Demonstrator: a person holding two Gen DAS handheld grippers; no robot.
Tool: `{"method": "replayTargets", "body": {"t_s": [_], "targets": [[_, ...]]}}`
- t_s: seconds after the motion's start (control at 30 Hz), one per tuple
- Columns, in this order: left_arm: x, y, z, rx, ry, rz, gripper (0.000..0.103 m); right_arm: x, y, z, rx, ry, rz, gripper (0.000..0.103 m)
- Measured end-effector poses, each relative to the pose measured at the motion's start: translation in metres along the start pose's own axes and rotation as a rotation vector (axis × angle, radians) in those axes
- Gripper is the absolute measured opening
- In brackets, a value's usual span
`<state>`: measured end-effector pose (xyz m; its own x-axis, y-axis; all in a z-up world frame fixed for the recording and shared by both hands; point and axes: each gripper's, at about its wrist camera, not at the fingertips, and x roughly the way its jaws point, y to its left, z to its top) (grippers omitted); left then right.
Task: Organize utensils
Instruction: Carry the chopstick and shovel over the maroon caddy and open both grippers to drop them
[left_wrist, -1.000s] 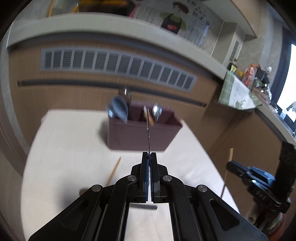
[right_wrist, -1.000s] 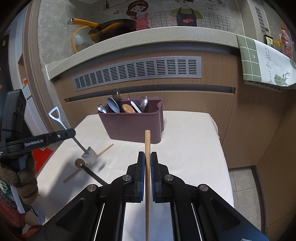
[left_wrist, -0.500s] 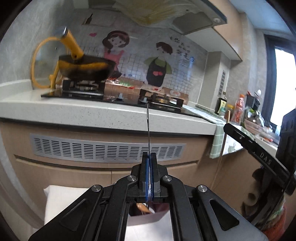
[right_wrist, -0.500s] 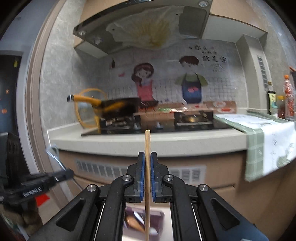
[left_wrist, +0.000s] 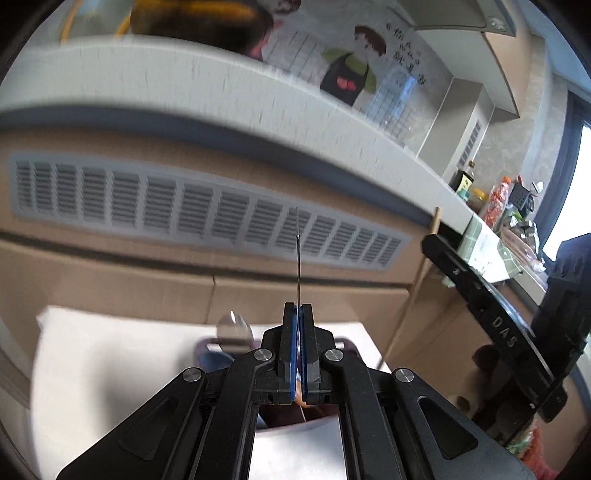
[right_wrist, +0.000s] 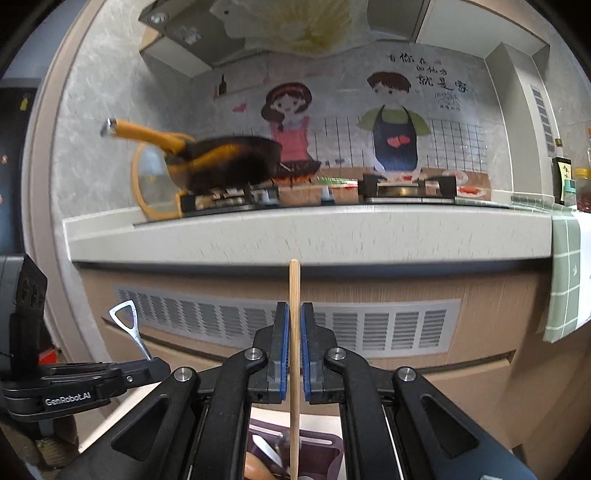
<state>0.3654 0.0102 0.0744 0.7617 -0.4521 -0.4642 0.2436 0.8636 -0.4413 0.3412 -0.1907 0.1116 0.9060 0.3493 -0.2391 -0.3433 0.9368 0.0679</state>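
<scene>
Both cameras tilted back down over the last half second: the left wrist view now shows the white tabletop and the holder again, where before it showed mostly the stove; the right wrist view dropped slightly, so more of the holder shows at its bottom edge.

Kitchen counter runs across both views, vent grille in the cabinet front under it. Black pan with orange handle sits on the stove, a green checked towel hangs off the counter's right end.

Purple utensil holder stands on the tabletop near its far edge, directly below both grippers, with spoons and a wooden-coloured utensil inside; one spoon bowl sticks up in the left view.

Left gripper: jaws closed tight on a small shovel-shaped metal utensil, held upright above the holder; its own camera sees it only as a thin edge-on line, the right view shows the triangular handle on top.

Right gripper: jaws narrowly apart, pinching a wooden chopstick held vertical. Lower end hangs over the holder's opening; whether it is inside a compartment cannot be told. Its top is visible in the left view beside the right gripper's finger.
</scene>
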Motion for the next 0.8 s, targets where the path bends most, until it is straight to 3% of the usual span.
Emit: {"method": "replayTargets", "body": {"t_s": [0.1,0.13,0.2,0.23,0.33,0.47,0.53,0.8], "targets": [[0.016,0.011,-0.01,-0.032,0.06,-0.036,0.01,0.012,-0.002,-0.018,0.0,0.068,0.078,0.007],[0.017,0.013,-0.014,-0.031,0.073,-0.052,0.015,0.015,-0.004,-0.024,0.01,0.096,0.082,0.013],[0.011,0.018,-0.022,-0.034,0.071,-0.067,0.038,0.015,-0.007,-0.035,0.025,0.146,0.082,0.022],[0.006,0.019,-0.024,-0.033,0.062,-0.067,0.04,0.013,-0.007,-0.039,0.026,0.158,0.085,0.022],[-0.022,0.025,-0.038,-0.033,0.019,-0.035,0.04,-0.005,-0.006,-0.057,0.014,0.195,0.077,0.022],[-0.06,0.042,-0.067,-0.037,-0.004,0.097,0.04,-0.033,-0.003,-0.092,-0.005,0.307,0.113,0.022],[-0.077,0.053,-0.093,-0.044,0.018,0.179,0.04,-0.044,0.004,-0.112,-0.026,0.372,0.136,0.022],[-0.122,0.084,-0.195,-0.041,0.155,0.38,0.04,-0.053,0.064,-0.189,-0.166,0.591,0.27,0.022]]}}
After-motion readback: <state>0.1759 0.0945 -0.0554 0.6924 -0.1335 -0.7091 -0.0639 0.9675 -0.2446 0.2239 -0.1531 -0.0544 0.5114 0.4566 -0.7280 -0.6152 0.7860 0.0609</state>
